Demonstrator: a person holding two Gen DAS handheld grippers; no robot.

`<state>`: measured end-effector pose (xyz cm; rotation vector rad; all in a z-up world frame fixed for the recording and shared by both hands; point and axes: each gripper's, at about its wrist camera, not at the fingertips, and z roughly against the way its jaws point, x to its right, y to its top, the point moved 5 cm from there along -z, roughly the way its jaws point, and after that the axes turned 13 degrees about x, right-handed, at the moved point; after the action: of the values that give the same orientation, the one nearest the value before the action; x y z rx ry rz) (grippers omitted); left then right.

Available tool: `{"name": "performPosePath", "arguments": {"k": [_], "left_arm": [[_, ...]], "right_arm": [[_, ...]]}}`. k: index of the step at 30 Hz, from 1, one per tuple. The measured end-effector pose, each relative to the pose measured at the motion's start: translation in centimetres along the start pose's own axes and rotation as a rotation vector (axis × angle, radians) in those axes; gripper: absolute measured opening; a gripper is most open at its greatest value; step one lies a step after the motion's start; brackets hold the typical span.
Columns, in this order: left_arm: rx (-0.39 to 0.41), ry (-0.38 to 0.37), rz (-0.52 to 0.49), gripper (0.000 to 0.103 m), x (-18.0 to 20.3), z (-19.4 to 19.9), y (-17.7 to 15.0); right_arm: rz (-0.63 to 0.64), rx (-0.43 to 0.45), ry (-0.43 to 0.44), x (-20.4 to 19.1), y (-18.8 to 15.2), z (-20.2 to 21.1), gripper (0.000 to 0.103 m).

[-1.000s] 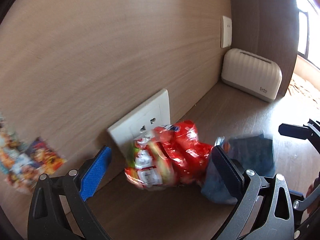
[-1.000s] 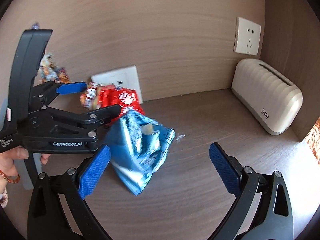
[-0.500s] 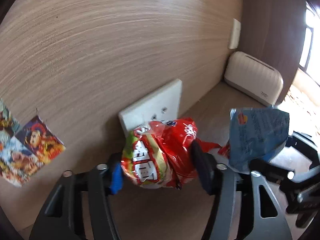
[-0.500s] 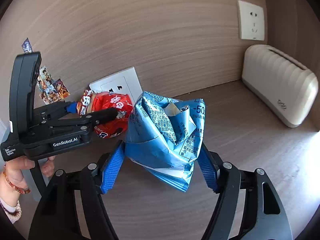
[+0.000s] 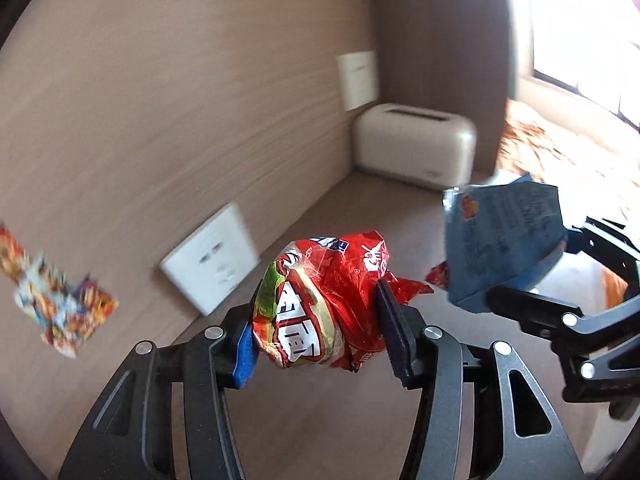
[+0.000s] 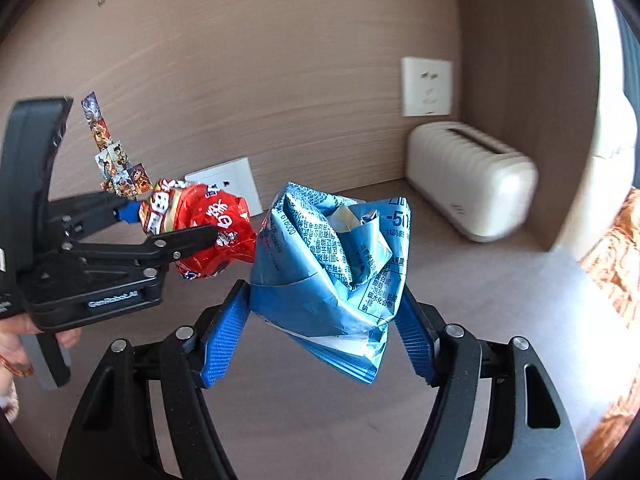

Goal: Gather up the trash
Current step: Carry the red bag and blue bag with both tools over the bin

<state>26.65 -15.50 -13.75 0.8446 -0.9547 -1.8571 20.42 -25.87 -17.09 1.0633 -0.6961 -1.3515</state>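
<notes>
My left gripper (image 5: 320,324) is shut on a crumpled red snack wrapper (image 5: 324,300) and holds it above the wooden desk (image 5: 320,420). My right gripper (image 6: 324,320) is shut on a crumpled blue snack bag (image 6: 332,272), also held in the air. In the right wrist view the left gripper (image 6: 168,228) with the red wrapper (image 6: 200,228) is to the left of the blue bag. In the left wrist view the blue bag (image 5: 500,240) and the right gripper (image 5: 520,288) are at the right.
A cream toaster (image 6: 468,184) stands at the back right corner of the desk (image 6: 480,300). A white socket plate (image 5: 212,256) leans against the wooden wall, another socket (image 6: 426,86) is on the wall above the toaster. Colourful stickers (image 6: 116,164) are on the wall at left.
Both grippers went from open around the wrappers to shut on them, then lifted them off the desk. Both have pulled back from the wall.
</notes>
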Motion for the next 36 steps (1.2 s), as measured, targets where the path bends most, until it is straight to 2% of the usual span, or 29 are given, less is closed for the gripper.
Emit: {"name": "performPosePath", "arguments": {"k": [4,12,20,27,31,36], "left_arm": [[0.029,-0.064,-0.093,0.051,4.6,0.8,1.8],[0.049,-0.244,-0.178,0.051,14.6,2.1,3.6],[0.021,-0.470,-0.348,0.051,27.3,3.1,2.0],[-0.042,-0.648,-0.507,0.051,38.9,2.4,-2.7],[-0.090,-0.727,-0.595,0.051,45.0,0.9,-7.4],[-0.242,-0.790,-0.622,0.051,50.9,-3.6,-16.3]], "right_arm": [[0.003,0.016,-0.060,2.2,0.0,3.8,0.071],[0.001,0.020,-0.216,7.5,-1.6,11.4,0.071],[-0.008,-0.094,-0.390,13.4,-7.3,19.0,0.071],[-0.047,-0.223,-0.490,18.5,-15.3,23.3,0.071],[-0.085,-0.300,-0.501,21.7,-21.8,23.7,0.071],[-0.113,-0.387,-0.470,25.3,-31.4,22.2,0.071]]}}
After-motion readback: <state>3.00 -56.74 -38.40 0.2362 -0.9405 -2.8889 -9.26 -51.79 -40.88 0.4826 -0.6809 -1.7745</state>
